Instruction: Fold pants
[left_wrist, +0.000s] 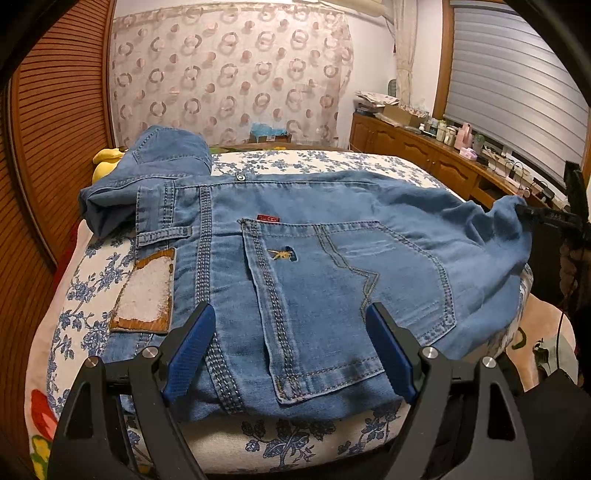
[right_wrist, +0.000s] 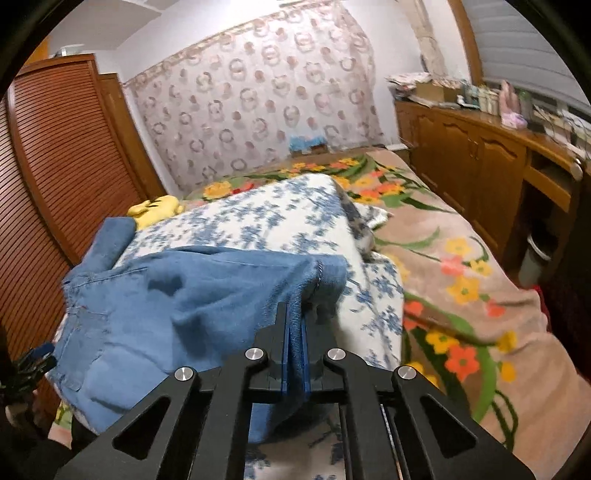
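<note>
Left wrist view: the left gripper (left_wrist: 291, 350) stands wide open and holds nothing, its blue pads (left_wrist: 192, 350) resting either side of the back pocket (left_wrist: 347, 295) of the jeans (left_wrist: 332, 206). The jeans lie seat-up on a blue-flowered quilt (left_wrist: 295, 435), waistband to the left of the fingers, a worn leather patch (left_wrist: 146, 295) just outside the left pad. Far right, the right gripper (left_wrist: 532, 212) pinches a raised denim edge.

Right wrist view: the right gripper (right_wrist: 294, 332) is clamped tight on a fold of the jeans (right_wrist: 177, 306), cloth running between the pads. The risk, I judge: with the left jaws unclosed, pulling this edge over could drag the whole garment across the quilt (right_wrist: 266, 218) or bunch the fold. Beyond lie a flowered blanket (right_wrist: 461, 295), a wooden cabinet (right_wrist: 461, 155) and a louvred wardrobe (right_wrist: 55, 155).
</note>
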